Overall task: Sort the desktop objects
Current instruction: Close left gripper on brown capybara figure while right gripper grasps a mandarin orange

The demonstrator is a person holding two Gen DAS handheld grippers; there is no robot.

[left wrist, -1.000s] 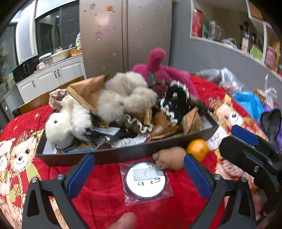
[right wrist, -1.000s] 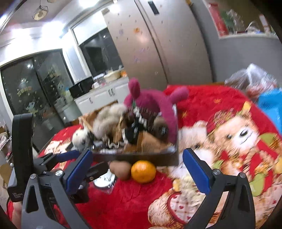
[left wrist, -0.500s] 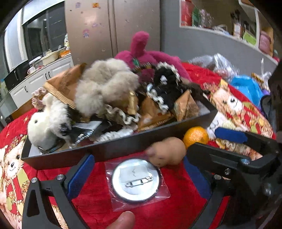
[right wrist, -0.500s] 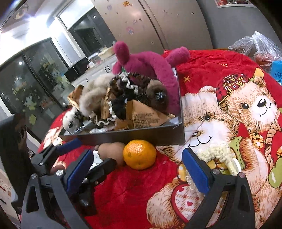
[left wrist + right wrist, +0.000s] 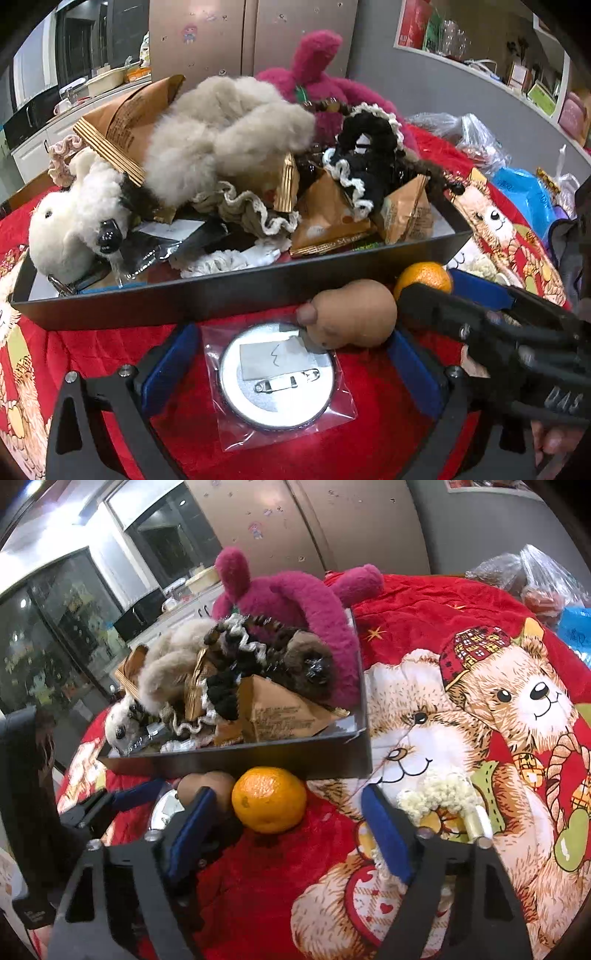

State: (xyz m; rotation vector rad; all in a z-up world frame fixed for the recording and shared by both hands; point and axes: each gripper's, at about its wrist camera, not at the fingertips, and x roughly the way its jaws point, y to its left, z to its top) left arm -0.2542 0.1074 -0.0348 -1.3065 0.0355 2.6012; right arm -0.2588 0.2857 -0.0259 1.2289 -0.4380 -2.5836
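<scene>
Right wrist: right tongs (image 5: 280,834) narrowed, orange (image 5: 269,799) between, untouched; left tongs (image 5: 291,363) wide, empty.

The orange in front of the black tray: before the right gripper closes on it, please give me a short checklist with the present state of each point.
1. Orange lies between the right gripper pads, jaws just closing: ok.
2. Pads already touch the orange: not ok, gaps on both sides.
3. Brown plush toy clear of the near pad: not ok, it sits right beside it.
4. Left gripper out of the way: cannot tell; it is open around the bagged pin badge close by.
5. Black tray wall leaves room: ok, behind the orange.
</scene>
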